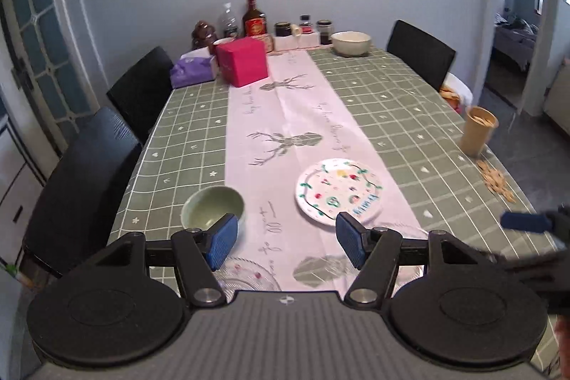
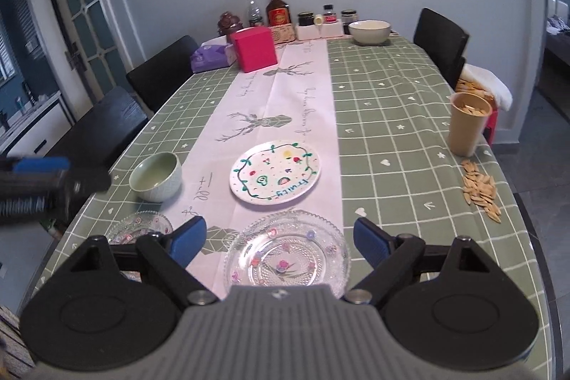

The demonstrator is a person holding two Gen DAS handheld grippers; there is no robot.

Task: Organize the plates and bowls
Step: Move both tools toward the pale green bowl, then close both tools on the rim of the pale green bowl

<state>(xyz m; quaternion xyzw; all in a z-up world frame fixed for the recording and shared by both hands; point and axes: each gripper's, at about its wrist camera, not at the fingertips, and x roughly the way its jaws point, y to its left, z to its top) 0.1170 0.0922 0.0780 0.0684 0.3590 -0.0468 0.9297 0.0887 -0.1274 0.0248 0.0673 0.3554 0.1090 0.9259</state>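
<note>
Plates and bowls on the checked tablecloth (image 2: 392, 102), painted fruit plate (image 2: 275, 172) on the pink runner (image 2: 285, 88), green bowl (image 2: 156, 177) to its left, glass plate (image 2: 287, 255) nearest, smaller glass dish (image 2: 139, 227) beside it, left gripper (image 1: 286, 239) spread wide and empty above the table, right gripper (image 2: 279, 243) likewise spread, straddling the glass plate from above.

Table (image 2: 392, 102) w/ green check cloth, pale runner (image 2: 285, 102) down the middle. Under right claw: glass plate (image 2: 286, 253); smaller glass dish (image 2: 140, 227) to its left. Ahead: painted plate (image 2: 275, 171), green bowl (image 2: 156, 176) left of it. Far end: white bowl (image 2: 369, 31), red box (image 2: 253, 48), bottles. Right edge: tan cup (image 2: 468, 123), seeds (image 2: 479, 189)
</note>
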